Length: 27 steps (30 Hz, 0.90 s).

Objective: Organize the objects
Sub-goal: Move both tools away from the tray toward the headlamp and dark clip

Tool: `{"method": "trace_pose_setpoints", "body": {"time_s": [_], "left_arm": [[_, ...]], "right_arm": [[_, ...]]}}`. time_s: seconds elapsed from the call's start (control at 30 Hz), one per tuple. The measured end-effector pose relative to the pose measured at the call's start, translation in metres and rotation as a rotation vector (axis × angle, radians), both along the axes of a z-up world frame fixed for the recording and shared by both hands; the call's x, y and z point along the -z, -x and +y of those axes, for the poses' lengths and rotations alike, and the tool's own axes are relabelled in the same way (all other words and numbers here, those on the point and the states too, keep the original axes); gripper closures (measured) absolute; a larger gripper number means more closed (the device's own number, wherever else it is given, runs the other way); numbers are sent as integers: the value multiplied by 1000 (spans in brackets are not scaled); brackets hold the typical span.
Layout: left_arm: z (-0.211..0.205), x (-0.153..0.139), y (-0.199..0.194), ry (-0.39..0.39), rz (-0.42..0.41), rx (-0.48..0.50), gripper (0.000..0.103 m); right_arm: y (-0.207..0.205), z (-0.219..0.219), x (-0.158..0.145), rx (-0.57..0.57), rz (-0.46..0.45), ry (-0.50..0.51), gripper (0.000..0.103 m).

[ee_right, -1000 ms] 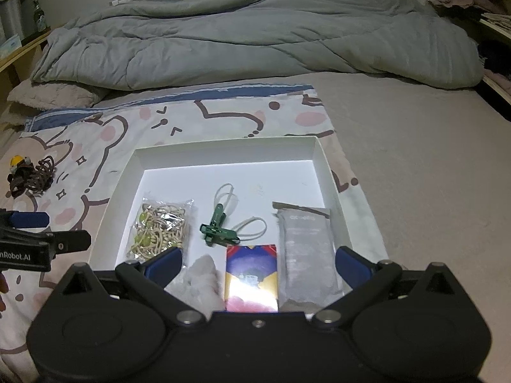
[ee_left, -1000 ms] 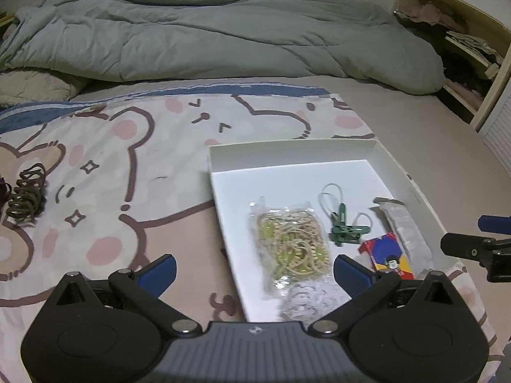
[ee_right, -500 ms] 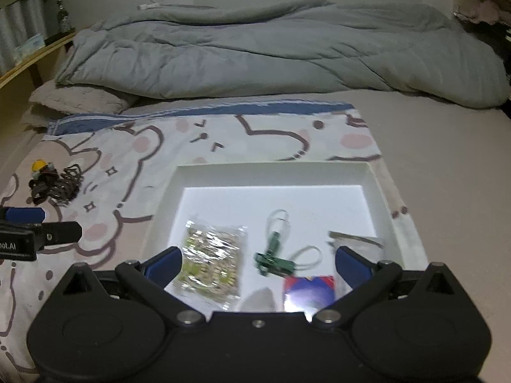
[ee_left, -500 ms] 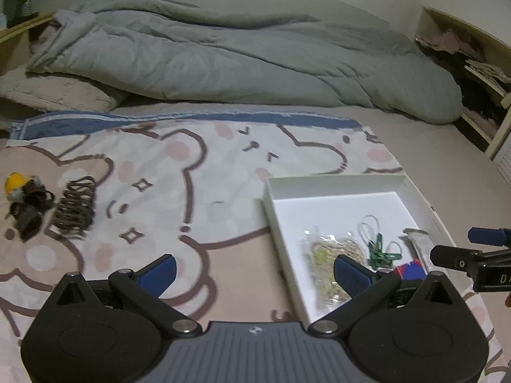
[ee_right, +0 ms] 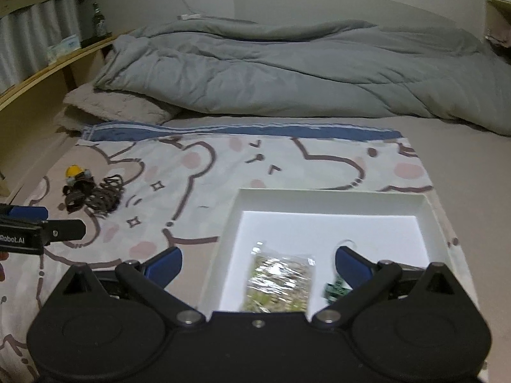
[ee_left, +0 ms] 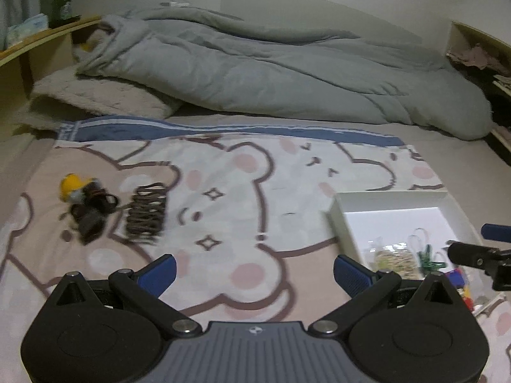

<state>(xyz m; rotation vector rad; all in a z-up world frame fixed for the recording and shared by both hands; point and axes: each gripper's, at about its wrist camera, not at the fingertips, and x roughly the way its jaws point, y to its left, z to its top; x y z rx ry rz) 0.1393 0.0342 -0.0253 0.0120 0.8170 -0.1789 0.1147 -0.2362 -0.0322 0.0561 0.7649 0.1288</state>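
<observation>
hair ties (ee_left: 145,217) left on blanket (ee_left: 242,172) | tray (ee_right: 329,198) right | duvet (ee_right: 287,73) behind

A rumpled grey duvet (ee_left: 287,76) lies across the far side of the bed, partly over a pale pillow (ee_left: 95,99). A green bottle (ee_left: 64,3) stands on a wooden shelf (ee_left: 41,36) at left. Another shelf (ee_left: 479,54) at right holds folded cloth.
</observation>
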Motion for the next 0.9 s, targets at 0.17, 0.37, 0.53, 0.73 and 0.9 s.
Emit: {"method": "trace_pose_setpoints", "body": {"time_s": [0.17, 0.37, 0.53, 0.73, 0.9], "left_arm": [[29, -2, 1, -10, -6, -43, 0], [56, 0, 1, -32, -7, -68, 0], [75, 3, 1, -55, -6, -81, 0], [105, 8, 1, -63, -3, -117, 0], [127, 13, 0, -64, 1, -141, 0]], "right_arm": [[-8, 22, 1, -34, -6, -10, 0], [-18, 53, 3, -84, -10, -14, 0], [-27, 76, 7, -107, -15, -33, 0], [-35, 103, 16, -135, -25, -52, 0], [-44, 125, 22, -168, -25, -86, 0]]}}
